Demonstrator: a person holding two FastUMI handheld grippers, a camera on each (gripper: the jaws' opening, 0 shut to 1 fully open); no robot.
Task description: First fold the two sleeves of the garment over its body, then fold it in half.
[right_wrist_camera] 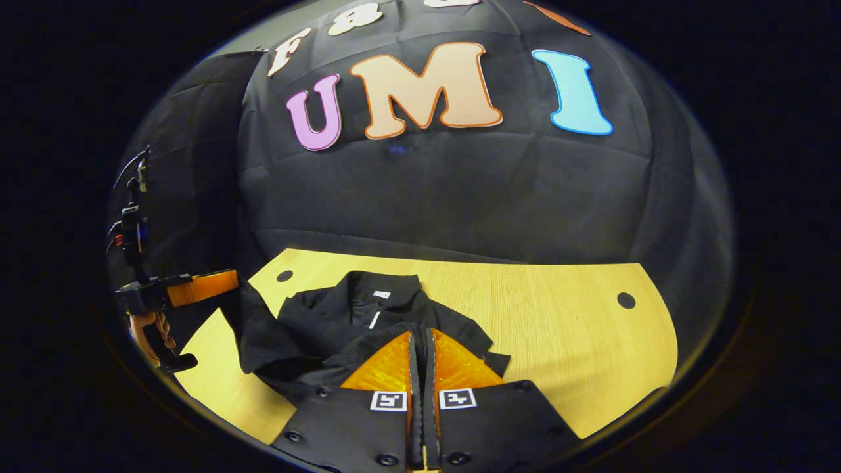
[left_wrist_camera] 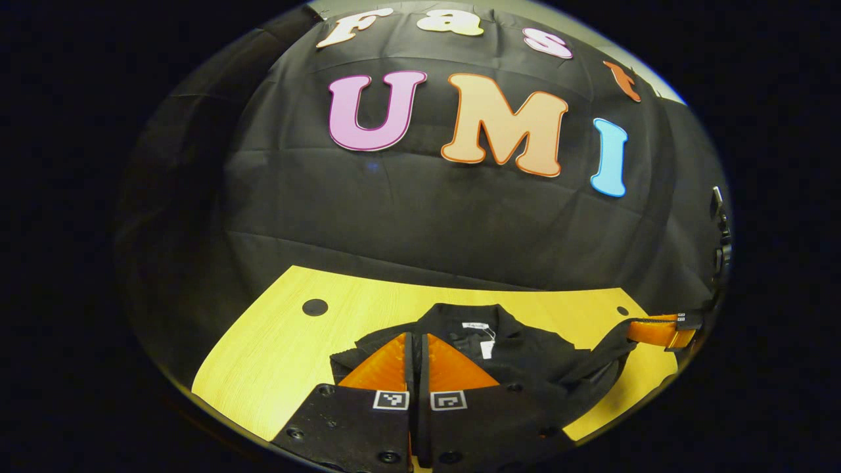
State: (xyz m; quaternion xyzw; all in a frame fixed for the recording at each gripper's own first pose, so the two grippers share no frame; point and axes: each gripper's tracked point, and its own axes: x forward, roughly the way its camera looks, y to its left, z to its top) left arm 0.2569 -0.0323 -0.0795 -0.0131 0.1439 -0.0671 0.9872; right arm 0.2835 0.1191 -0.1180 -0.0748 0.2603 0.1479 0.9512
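A black collared garment (left_wrist_camera: 525, 355) lies on the wooden table (left_wrist_camera: 276, 355), its collar and white label (left_wrist_camera: 474, 325) toward the booth wall. My left gripper (left_wrist_camera: 417, 336) is shut, its tips over the garment's near left part. Off to the right, my right gripper (left_wrist_camera: 634, 332) pinches a strip of the black cloth and holds it up off the table. In the right gripper view the garment (right_wrist_camera: 328, 322) spreads ahead of my shut right gripper (right_wrist_camera: 420, 333). There my left gripper (right_wrist_camera: 233, 279), held by a hand (right_wrist_camera: 148, 328), lifts a flap of the cloth at the left.
The table (right_wrist_camera: 558, 328) has bare wood to the right of the garment and a dark round hole near each far corner (right_wrist_camera: 626, 300) (right_wrist_camera: 284, 276). The black cloth wall stands right behind the table's far edge. Cables (right_wrist_camera: 131, 223) hang above the left gripper.
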